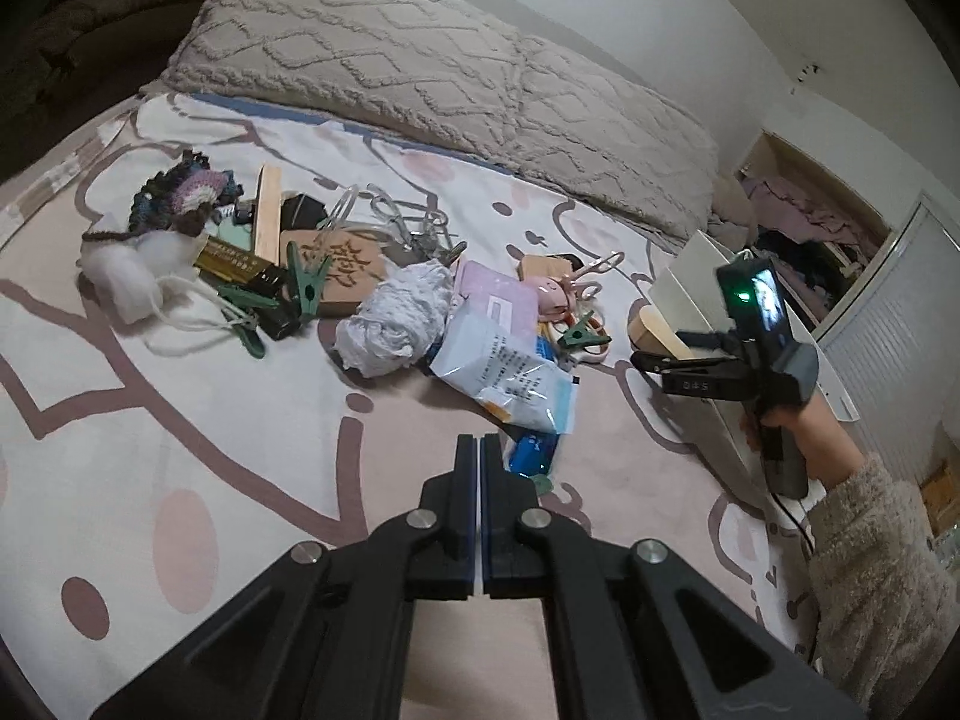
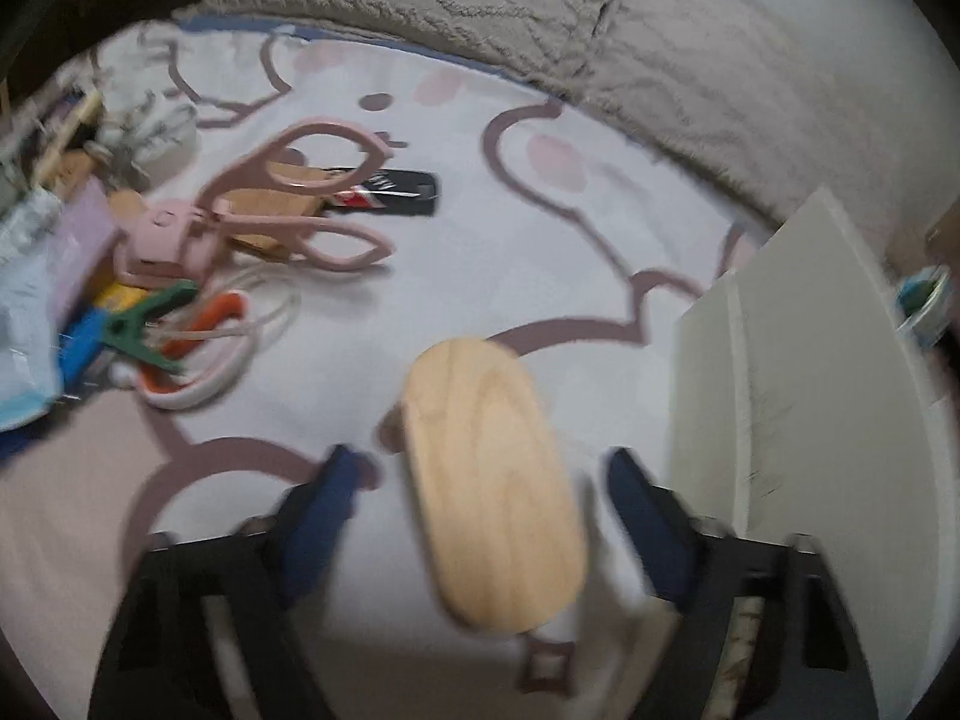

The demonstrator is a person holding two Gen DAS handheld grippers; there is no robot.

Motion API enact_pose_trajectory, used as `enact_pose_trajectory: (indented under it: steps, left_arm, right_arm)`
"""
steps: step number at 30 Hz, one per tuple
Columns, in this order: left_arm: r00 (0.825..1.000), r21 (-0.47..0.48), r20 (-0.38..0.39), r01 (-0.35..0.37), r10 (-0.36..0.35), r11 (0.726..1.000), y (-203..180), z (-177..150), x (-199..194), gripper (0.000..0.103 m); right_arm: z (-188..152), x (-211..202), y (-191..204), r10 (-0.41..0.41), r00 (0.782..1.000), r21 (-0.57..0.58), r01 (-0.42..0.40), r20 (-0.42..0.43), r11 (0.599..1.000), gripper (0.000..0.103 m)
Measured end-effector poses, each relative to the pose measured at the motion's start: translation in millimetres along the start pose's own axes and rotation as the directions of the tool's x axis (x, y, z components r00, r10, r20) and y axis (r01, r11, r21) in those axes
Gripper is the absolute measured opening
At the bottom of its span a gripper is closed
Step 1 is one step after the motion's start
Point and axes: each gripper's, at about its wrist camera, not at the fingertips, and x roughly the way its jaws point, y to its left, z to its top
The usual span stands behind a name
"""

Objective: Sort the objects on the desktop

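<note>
A heap of small objects lies on a cartoon-print sheet (image 1: 180, 408): green clips (image 1: 307, 285), a carved wooden tag (image 1: 342, 264), a crumpled white cloth (image 1: 393, 318), a printed packet (image 1: 510, 369), pink scissors (image 2: 294, 198) and a black battery (image 2: 390, 193). An oval wooden block (image 2: 489, 480) lies between the open fingers of my right gripper (image 2: 480, 480), untouched; it also shows in the left wrist view (image 1: 651, 330). My left gripper (image 1: 479, 450) is shut and empty above the sheet, near a blue item (image 1: 531, 453).
A white box (image 2: 810, 390) stands right of the wooden block. A long beige pillow (image 1: 450, 72) runs along the back. A wall and an open closet (image 1: 810, 222) lie at the right.
</note>
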Motion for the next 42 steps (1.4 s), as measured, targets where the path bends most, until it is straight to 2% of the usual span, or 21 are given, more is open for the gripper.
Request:
enact_pose_trajectory:
  steps: [1,3,5,7,9,11,19,21,23,25,27,28,29,35,42]
  left_arm:
    - [1.000,-0.006,-0.003,0.000,0.000,1.000,1.2,0.1,1.3,0.002]
    - [1.000,-0.004,-0.011,0.005,-0.005,1.000,1.0,-0.9,3.9,0.012]
    - [1.000,-0.005,-0.018,0.016,-0.016,1.000,-1.2,-1.9,6.7,0.040]
    - [0.999,-0.012,-0.022,0.032,-0.033,0.999,-2.9,-3.2,8.4,0.052]
    - [0.999,-0.017,-0.031,0.043,-0.044,0.999,-4.5,-4.2,9.6,0.057]
    - [0.998,-0.024,-0.039,0.041,-0.042,0.999,-5.9,-5.4,11.3,0.063]
    - [0.993,-0.054,-0.093,0.073,-0.078,0.996,-9.5,-14.3,30.8,0.063]
    - [0.991,-0.068,-0.114,0.069,-0.076,0.995,-8.1,-16.2,36.1,0.055]
    - [0.988,-0.090,-0.127,0.072,-0.084,0.993,-4.7,-17.2,40.7,0.035]
    - [0.988,-0.103,-0.123,0.080,-0.093,0.991,-2.2,-17.3,41.3,0.025]
    - [0.988,-0.109,-0.112,0.090,-0.102,0.990,-1.4,-16.7,38.4,0.024]
    - [0.988,-0.115,-0.103,0.099,-0.111,0.988,-1.1,-16.2,35.7,0.015]
    - [0.988,-0.118,-0.094,0.108,-0.119,0.987,-0.9,-15.4,33.4,0.011]
    - [0.989,-0.110,-0.016,0.148,-0.150,0.983,-5.5,-8.6,13.1,0.010]
    - [0.973,-0.080,0.097,0.215,-0.208,0.973,-13.4,2.5,-22.4,0.010]
  right_arm:
    - [-1.8,-1.1,0.7,0.005,1.000,0.007,-0.005,0.002,1.000,0.069]
    - [-5.4,-4.3,8.2,-0.022,1.000,-0.017,0.022,0.009,1.000,0.065]
    - [-10.6,-8.9,17.6,-0.046,0.999,-0.038,0.046,0.018,0.998,0.060]
    - [-18.1,-15.0,27.7,-0.068,0.997,-0.064,0.070,0.035,0.995,0.056]
    - [-27.9,-21.0,37.7,-0.084,0.995,-0.089,0.088,0.051,0.992,0.049]
    - [-39.9,-28.5,46.9,-0.089,0.994,-0.098,0.096,0.069,0.991,0.049]
    - [-76.8,-55.2,65.0,-0.022,0.994,-0.089,0.031,0.104,0.995,0.048]
    - [-87.7,-62.1,71.6,-0.012,0.993,-0.091,0.023,0.120,0.996,0.048]
    - [-99.0,-67.6,79.7,-0.024,0.990,-0.104,0.038,0.140,0.994,0.048]
    - [-105.4,-71.9,85.8,-0.035,0.988,-0.116,0.053,0.151,0.992,0.048]
    - [-112.3,-78.5,93.5,-0.046,0.986,-0.130,0.067,0.159,0.989,0.048]
    - [-115.9,-81.8,97.3,-0.050,0.985,-0.136,0.073,0.165,0.988,0.048]
    - [-119.6,-85.3,101.5,-0.053,0.983,-0.145,0.079,0.173,0.986,0.048]
    - [-134.5,-96.0,119.5,-0.089,0.975,-0.187,0.128,0.206,0.974,0.048]
    - [-135.7,-95.6,119.2,-0.090,0.973,-0.182,0.130,0.211,0.975,0.048]
